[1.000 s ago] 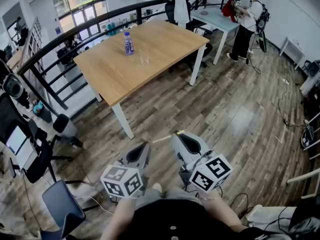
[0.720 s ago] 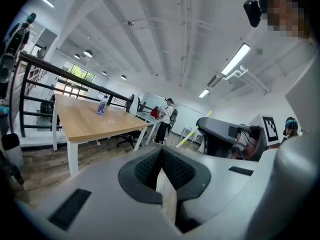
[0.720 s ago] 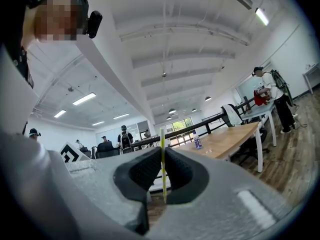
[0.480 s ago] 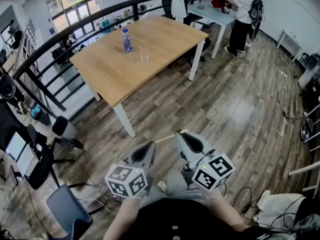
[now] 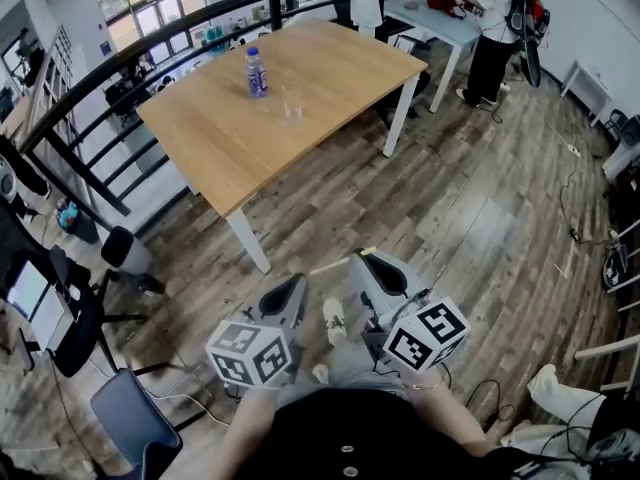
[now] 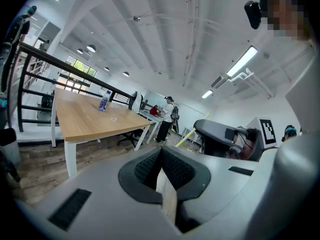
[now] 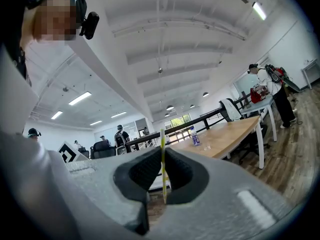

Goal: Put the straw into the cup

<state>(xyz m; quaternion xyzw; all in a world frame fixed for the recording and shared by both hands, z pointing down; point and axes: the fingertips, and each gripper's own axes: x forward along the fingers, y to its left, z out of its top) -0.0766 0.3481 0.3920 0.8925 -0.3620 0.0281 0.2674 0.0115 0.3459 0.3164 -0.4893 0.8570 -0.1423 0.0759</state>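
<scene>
yellow and thin, the straw (image 5: 338, 266) is clamped between the jaws of the right gripper (image 5: 362, 260). in the right gripper view it stands upright across the pads, sticking out above and below them. in the head view its free end pokes out to the left of the jaw tips. the left gripper (image 5: 297, 286) sits just beside the right one, its jaws pressed together with nothing between them. both are held low over the wood floor (image 5: 470, 218), close in front of the person's body and well apart from the table (image 5: 210, 148). the cup (image 5: 291, 101), clear glass, stands upright on the tabletop near a bottle (image 5: 257, 73), far from the straw. another person (image 5: 495, 33) stands at a second table (image 5: 440, 23) at the top right.
</scene>
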